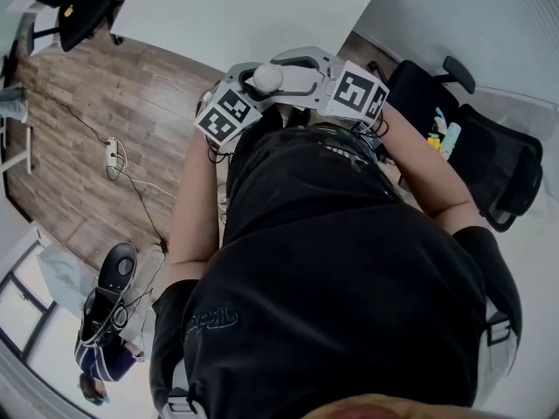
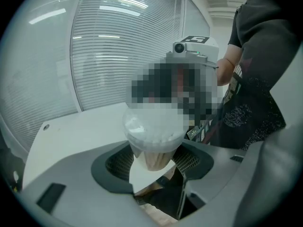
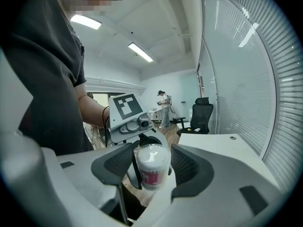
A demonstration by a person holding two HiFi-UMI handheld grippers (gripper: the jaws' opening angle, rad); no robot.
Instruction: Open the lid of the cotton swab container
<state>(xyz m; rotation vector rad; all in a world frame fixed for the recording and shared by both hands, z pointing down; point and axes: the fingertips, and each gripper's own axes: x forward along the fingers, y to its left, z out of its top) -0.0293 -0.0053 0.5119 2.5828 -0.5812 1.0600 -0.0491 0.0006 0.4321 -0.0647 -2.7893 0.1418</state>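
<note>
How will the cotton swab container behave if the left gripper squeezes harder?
The cotton swab container looks like clear plastic filled with swabs, so it is probably light and liable to flex under a hard squeeze. Its round, smooth wall may slip or twist in the left gripper.

Cotton swab container (image 2: 154, 132) sits in left gripper (image 2: 155, 161), right gripper (image 3: 152, 167) opposite it

Left tool (image 2: 156, 151) clamped, right tool (image 3: 152, 156) (jaws wide apart) facing it, both before the torso (image 1: 349, 260).
</note>
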